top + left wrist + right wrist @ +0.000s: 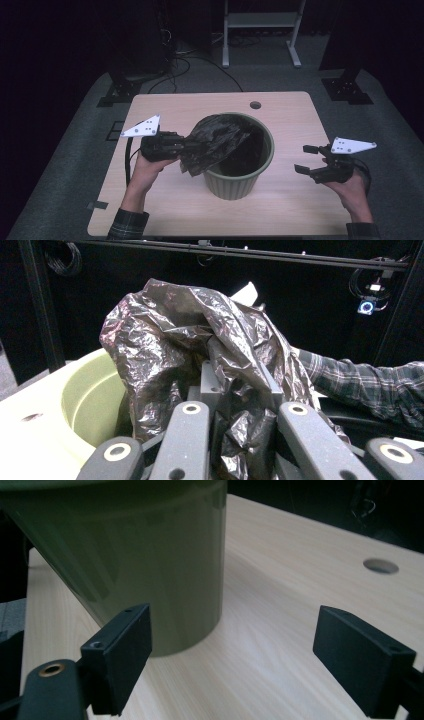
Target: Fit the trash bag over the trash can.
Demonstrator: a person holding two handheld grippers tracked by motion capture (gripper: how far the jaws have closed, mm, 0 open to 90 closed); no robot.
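There is one green bin point(239, 176) on the table point(165, 210), standing upright near the middle, and one black plastic bag point(215, 140) that is the thing in work. The bag is crumpled and lies over the left part of the bin's rim, one part hanging into the bin and one part hanging outside, on the left side. In the left gripper view the bag point(200, 360) rises as a wrinkled heap just in front of the jaws, with the pale green inside of the bin point(92, 395) beside it.

There are two grippers, one in each hand. The left gripper point(182, 145) is at the left side of the bin and its jaws are closed on a fold of the bag, so the plastic is pinched between them. The right gripper point(306, 159) is to the right of the bin, apart from it, and it holds nothing; its two jaws are spread wide. In the right gripper view I see the two black pads point(122, 652) standing far from each other, with bare wood of the table point(280, 605) between them and the outer wall of the bin point(150, 565) ahead.

The table has one round hole point(255, 105) near its far edge
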